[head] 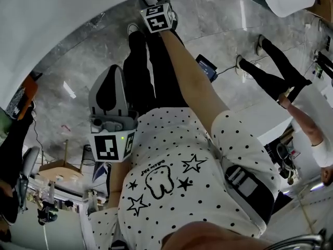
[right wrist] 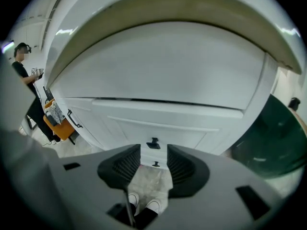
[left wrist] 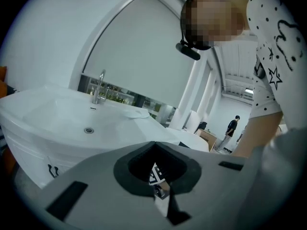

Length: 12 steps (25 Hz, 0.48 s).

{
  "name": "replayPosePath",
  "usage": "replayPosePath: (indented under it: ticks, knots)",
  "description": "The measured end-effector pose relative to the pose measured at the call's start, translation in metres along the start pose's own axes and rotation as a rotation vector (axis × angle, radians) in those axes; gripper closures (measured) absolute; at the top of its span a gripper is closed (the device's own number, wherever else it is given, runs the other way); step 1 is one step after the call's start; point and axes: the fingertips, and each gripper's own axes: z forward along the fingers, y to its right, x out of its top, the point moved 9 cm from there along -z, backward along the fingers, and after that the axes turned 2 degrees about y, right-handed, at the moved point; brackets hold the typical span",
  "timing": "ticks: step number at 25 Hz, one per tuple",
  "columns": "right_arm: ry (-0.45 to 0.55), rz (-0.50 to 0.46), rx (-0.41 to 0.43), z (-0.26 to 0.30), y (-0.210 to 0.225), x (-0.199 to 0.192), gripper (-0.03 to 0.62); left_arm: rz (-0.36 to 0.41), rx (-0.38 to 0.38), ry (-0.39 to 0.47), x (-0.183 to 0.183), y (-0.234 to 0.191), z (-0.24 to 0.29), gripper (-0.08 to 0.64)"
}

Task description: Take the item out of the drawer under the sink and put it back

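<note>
The right gripper (right wrist: 152, 152) has its ribbed pads (right wrist: 125, 166) standing well apart with nothing between them. Through the gap show only a strip of pale floor (right wrist: 152, 188) and the person's white shoes (right wrist: 144, 206). Just past the tips, and apart from them, is the white cabinet (right wrist: 158, 75) under the sink. Its upper drawer front (right wrist: 201, 131) is closed, and a small black handle (right wrist: 153, 143) lies in line with the gap. A second small handle (right wrist: 155, 164) sits lower, on the front beneath (which of the two fronts is the task's drawer cannot be told). The item itself shows in no view.

The left gripper (left wrist: 154, 145) is held off to the side, away from the cabinet fronts. Its dark pads meet at the tips and hold nothing. Beyond it lies the white sink (left wrist: 43, 111), with the drain (left wrist: 88, 130) in the basin and a chrome faucet (left wrist: 99, 87) at the back edge.

From the head view, the person's bare right arm (head: 190, 72) reaches forward over grey marbled flooring, and the left gripper sits close to the dotted shirt (head: 177, 155). Another person (head: 281, 69) in black trousers stands off to the right.
</note>
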Motion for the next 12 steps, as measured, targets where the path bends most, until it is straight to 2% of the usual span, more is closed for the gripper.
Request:
replayPosePath:
  ticks: [4,12]
  knots:
    - [0.009,0.035,-0.007,0.016,-0.001,-0.007,0.411,0.006,-0.016,-0.026,-0.009,0.000,0.002,0.565]
    - [0.002,0.021,0.004,0.046,-0.006,-0.010,0.411,-0.004,-0.048,-0.035,-0.020,0.004,0.012,0.565]
